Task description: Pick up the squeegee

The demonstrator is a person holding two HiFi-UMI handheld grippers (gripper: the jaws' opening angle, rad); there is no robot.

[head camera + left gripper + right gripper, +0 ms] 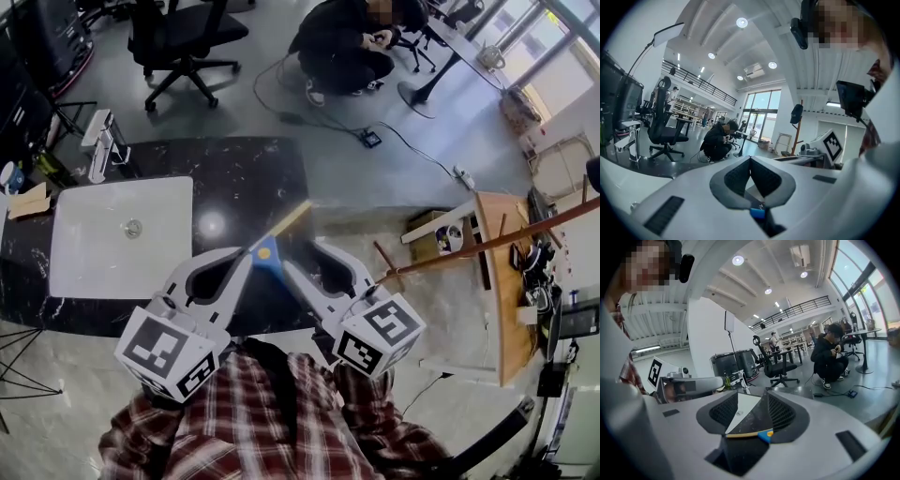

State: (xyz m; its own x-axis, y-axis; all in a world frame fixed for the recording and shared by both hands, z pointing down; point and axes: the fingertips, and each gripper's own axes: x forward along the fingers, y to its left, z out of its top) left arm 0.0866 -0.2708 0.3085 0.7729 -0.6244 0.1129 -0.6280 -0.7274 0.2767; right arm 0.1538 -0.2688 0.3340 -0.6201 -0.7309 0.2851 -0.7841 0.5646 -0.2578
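The squeegee (267,250) has a blue head and a thin wooden handle that runs up and to the right. It lies on the black marble table (244,178), below and between my two grippers. My left gripper (247,255) hangs just left of the blue head with its tips together and nothing between them. In the left gripper view (750,161) a bit of the squeegee's blue head (757,213) shows through the gap below the jaws. My right gripper (307,253) is open just right of the head. In the right gripper view (750,394) the squeegee (743,434) crosses low in the gap, untouched.
A white board (122,234) with a small round piece on it lies on the table's left part. A white stand (98,141) sits at the far left edge. Beyond the table are an office chair (178,37), a crouching person (347,42) and floor cables. A wooden rack (497,281) stands at right.
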